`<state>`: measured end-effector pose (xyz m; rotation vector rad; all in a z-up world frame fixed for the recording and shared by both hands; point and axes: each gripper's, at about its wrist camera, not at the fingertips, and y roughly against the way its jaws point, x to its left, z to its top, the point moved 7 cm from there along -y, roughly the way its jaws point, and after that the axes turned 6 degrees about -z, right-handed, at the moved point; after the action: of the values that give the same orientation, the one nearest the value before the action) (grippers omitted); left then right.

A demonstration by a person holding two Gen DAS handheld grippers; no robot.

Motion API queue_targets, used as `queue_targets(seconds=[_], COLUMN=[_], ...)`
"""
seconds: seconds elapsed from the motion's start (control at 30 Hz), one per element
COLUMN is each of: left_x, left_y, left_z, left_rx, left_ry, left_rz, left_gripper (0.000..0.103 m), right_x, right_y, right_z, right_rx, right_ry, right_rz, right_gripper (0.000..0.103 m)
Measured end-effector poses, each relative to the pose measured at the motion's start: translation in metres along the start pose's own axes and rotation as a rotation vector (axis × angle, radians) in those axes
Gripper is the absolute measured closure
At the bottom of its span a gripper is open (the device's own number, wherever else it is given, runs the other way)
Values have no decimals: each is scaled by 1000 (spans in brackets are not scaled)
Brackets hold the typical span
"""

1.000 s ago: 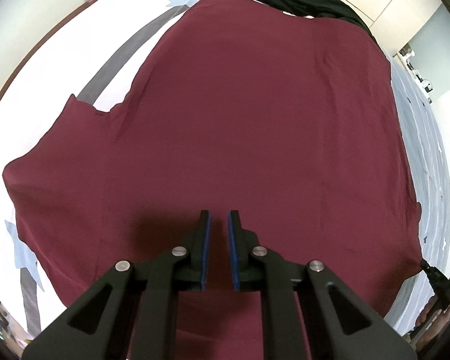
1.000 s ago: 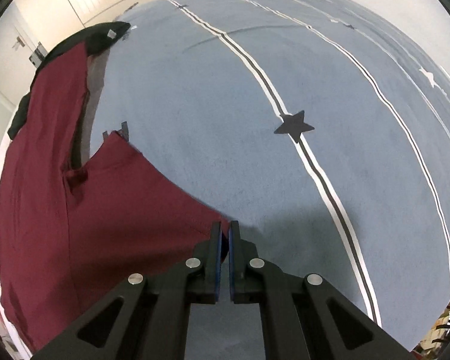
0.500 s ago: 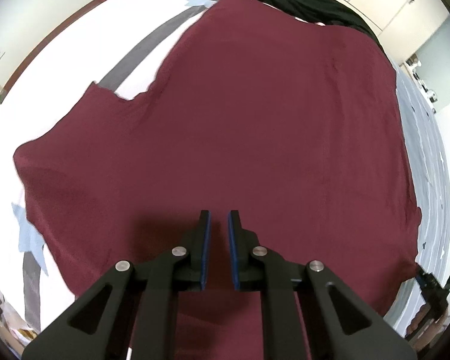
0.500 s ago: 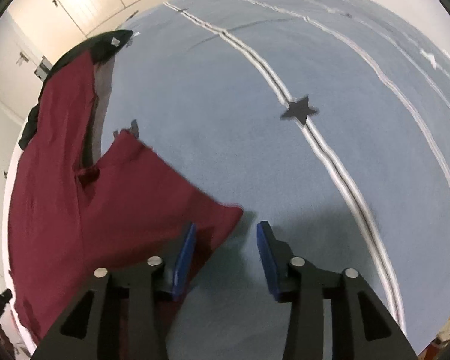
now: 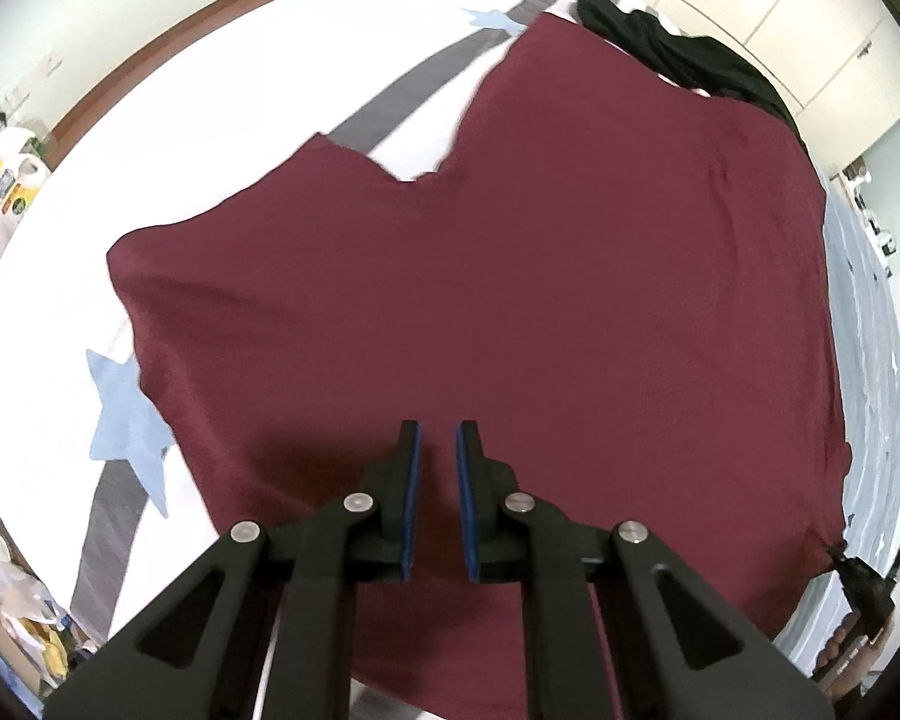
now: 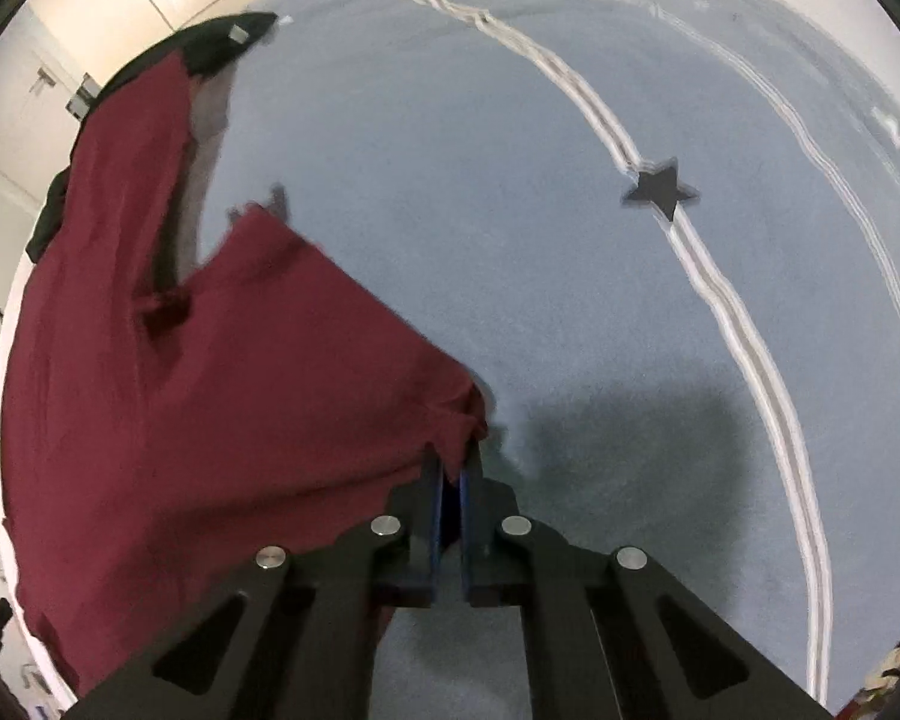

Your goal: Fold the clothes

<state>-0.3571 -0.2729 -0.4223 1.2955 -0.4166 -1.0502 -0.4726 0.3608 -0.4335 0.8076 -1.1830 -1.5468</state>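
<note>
A maroon shirt (image 5: 510,276) lies spread flat on the bed; it also shows in the right wrist view (image 6: 168,396). My left gripper (image 5: 439,438) hovers over the shirt's near part, its jaws a narrow gap apart and empty. My right gripper (image 6: 450,468) is shut on the tip of the shirt's sleeve (image 6: 459,420), which bunches at the jaws just above the blue-grey cover (image 6: 510,210). The right gripper also shows at the lower right of the left wrist view (image 5: 852,570), at the shirt's corner.
A black garment (image 5: 690,54) lies at the far end of the shirt. The white sheet (image 5: 180,120) carries grey stripes and a light-blue star (image 5: 126,420). A dark star (image 6: 660,189) marks the blue-grey cover. Bottles and clutter (image 5: 12,180) stand beside the bed.
My right gripper opened half a second ago, then closed on the sleeve tip. My left gripper has drifted left over the shirt, its gap unchanged.
</note>
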Motion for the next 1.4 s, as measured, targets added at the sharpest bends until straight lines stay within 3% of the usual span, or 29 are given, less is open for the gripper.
queue_targets(seconds=[0.17, 0.27, 0.37, 0.57, 0.67, 0.77, 0.87, 0.97, 1.0, 1.1, 1.23, 1.4], left_x=[45, 77, 108, 191, 230, 260, 267, 259, 254, 232, 203, 189], left_y=[5, 16, 31, 68, 80, 81, 77, 63, 60, 52, 36, 14], left_z=[12, 20, 34, 70, 79, 82, 75, 66, 63, 58, 60, 73], left_rx=[4, 16, 15, -41, -57, -56, -43, -13, -4, 14, 33, 32], left_ry=[25, 37, 0, -5, 26, 54, 70, 67, 63, 44, 12, 1], left_rz=[-51, -91, -114, -113, -114, -114, -130, -165, -173, -205, -227, -191], left_gripper=[94, 94, 94, 94, 95, 95, 95, 94, 94, 94, 85, 84], right_x=[45, 102, 215, 474, 591, 664, 685, 674, 664, 624, 547, 472], right_y=[68, 114, 153, 194, 191, 161, 130, 124, 126, 131, 109, 76], right_z=[-2, -16, -39, -162, -234, -289, -317, -315, -312, -293, -263, -246], right_rx=[-117, -190, -243, -194, -126, -22, 100, 116, 117, 101, 114, 132], right_ry=[59, 166, 347, 608, 702, 749, 741, 752, 748, 725, 611, 562], right_rz=[-23, -26, 43, 355, 485, 529, 550, 579, 593, 593, 484, 375], right_gripper=[99, 99, 99, 99, 99, 99, 96, 94, 88, 79, 79, 79])
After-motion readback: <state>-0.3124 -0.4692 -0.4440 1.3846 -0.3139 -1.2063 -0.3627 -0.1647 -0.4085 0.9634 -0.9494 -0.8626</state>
